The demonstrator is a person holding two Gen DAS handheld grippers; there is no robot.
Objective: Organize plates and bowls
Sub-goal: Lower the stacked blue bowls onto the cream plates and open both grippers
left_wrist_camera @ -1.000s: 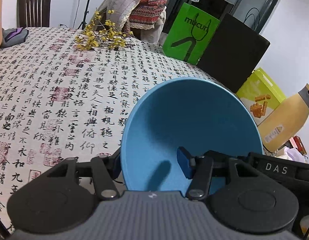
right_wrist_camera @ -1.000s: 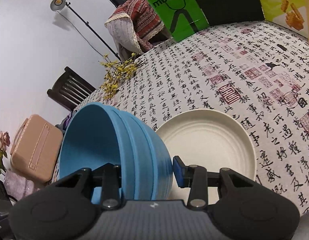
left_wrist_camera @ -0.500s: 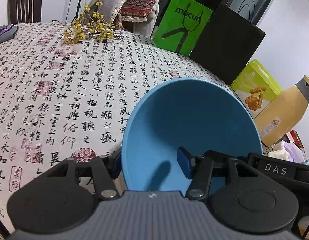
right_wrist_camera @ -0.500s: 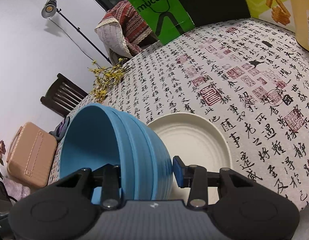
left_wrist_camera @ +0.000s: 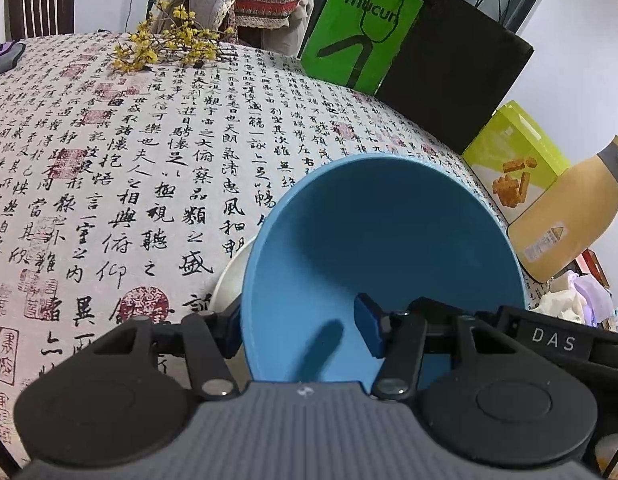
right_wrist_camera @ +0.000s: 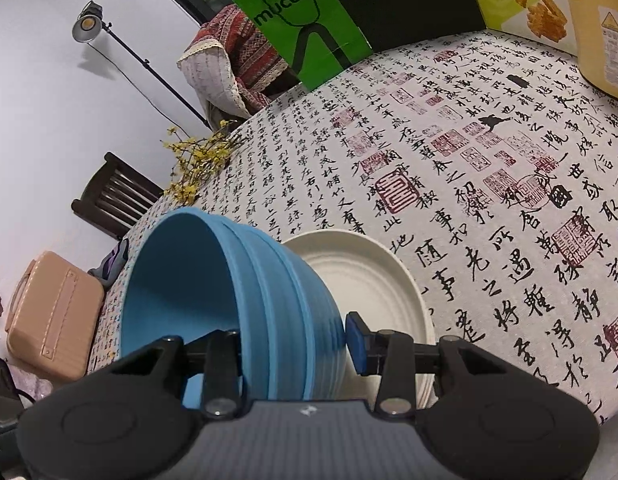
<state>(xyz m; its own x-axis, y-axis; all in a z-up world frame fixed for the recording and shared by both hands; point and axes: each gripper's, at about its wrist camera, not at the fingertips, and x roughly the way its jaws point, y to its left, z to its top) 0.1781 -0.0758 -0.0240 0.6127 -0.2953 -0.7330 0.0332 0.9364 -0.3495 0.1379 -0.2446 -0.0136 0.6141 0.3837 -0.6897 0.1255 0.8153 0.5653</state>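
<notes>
Both grippers are on the stack of blue bowls [right_wrist_camera: 237, 304], tilted on edge above the bench [left_wrist_camera: 109, 168]. The left gripper [left_wrist_camera: 305, 330] has its jaws clamped across the stack's rim, one pad inside the top bowl, one outside. The right gripper [right_wrist_camera: 293, 344] grips the wall the same way from the other side. The white plate [right_wrist_camera: 369, 280] lies flat on the calligraphy cloth, peeking out at three o'clock of the bowls in the right view.

Home dining room: tablecloth-covered table [left_wrist_camera: 149, 160], wooden chair [right_wrist_camera: 113, 196], shopping bags [left_wrist_camera: 361, 28].
</notes>
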